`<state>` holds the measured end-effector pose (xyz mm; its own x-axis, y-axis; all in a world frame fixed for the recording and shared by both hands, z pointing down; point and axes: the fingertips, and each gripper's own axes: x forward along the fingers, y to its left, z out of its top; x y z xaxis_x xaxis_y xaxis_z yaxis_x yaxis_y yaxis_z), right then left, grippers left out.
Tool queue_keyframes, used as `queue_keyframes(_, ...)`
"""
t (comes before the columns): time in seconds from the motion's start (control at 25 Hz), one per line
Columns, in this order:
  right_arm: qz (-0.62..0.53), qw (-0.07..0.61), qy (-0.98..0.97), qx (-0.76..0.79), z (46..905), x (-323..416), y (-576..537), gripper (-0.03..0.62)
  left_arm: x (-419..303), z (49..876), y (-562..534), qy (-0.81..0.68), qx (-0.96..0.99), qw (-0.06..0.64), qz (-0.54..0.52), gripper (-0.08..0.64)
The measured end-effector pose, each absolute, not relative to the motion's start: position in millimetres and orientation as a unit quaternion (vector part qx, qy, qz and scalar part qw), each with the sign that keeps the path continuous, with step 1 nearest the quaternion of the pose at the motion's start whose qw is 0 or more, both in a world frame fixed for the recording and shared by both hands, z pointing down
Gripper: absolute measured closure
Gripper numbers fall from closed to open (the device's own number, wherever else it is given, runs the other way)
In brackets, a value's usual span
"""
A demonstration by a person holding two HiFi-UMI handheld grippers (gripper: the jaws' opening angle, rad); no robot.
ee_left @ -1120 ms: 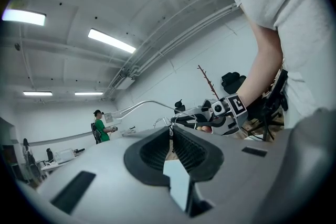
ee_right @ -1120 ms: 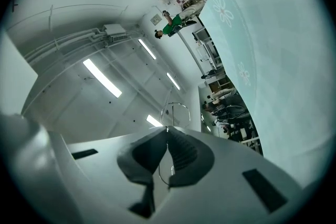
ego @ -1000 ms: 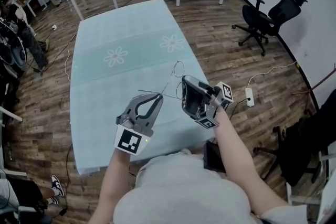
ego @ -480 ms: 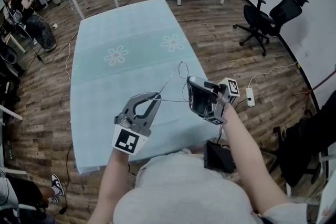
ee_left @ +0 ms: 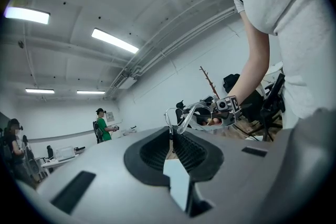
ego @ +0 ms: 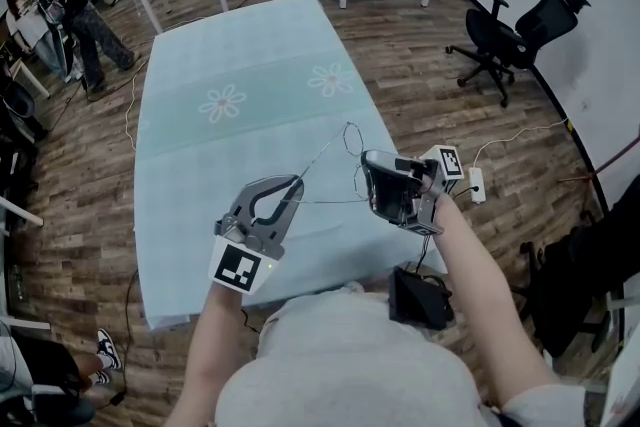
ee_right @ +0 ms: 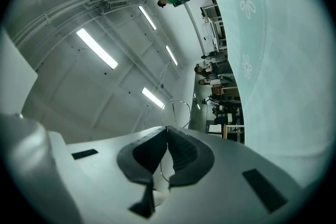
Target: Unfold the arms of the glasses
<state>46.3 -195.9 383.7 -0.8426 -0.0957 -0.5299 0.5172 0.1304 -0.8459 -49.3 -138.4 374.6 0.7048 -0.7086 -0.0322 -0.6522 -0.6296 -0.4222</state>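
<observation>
A wood-floored room holds a long table under pale turquoise cloth printed with white flowers [ego: 240,65]. Above its near edge, the left gripper [ego: 296,183] and right gripper [ego: 366,183] each pinch the thin wire-framed glasses [ego: 352,139], which hang in the air between them.

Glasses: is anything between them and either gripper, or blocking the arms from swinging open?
Nothing visible does. The left gripper and the right gripper are both shut on the thin wire glasses, held in the air above the table. No other object is near them, so the arms look free to swing out.
</observation>
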Motion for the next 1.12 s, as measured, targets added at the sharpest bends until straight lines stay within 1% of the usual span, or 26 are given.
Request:
queue_keyframes(0.68,-0.646,0.187,0.724,0.151,386.4,43.0,-186.9,0.581,-69.1,370.4,-143.3,0.372,-0.903,0.202,-0.067,0.532)
queue_keyframes(1.12,-0.65,0.128,0.734,0.149,397.1,37.8,-174.5,0.581,-74.8,367.1,-150.3,0.385,-0.899,0.199,-0.07,0.532)
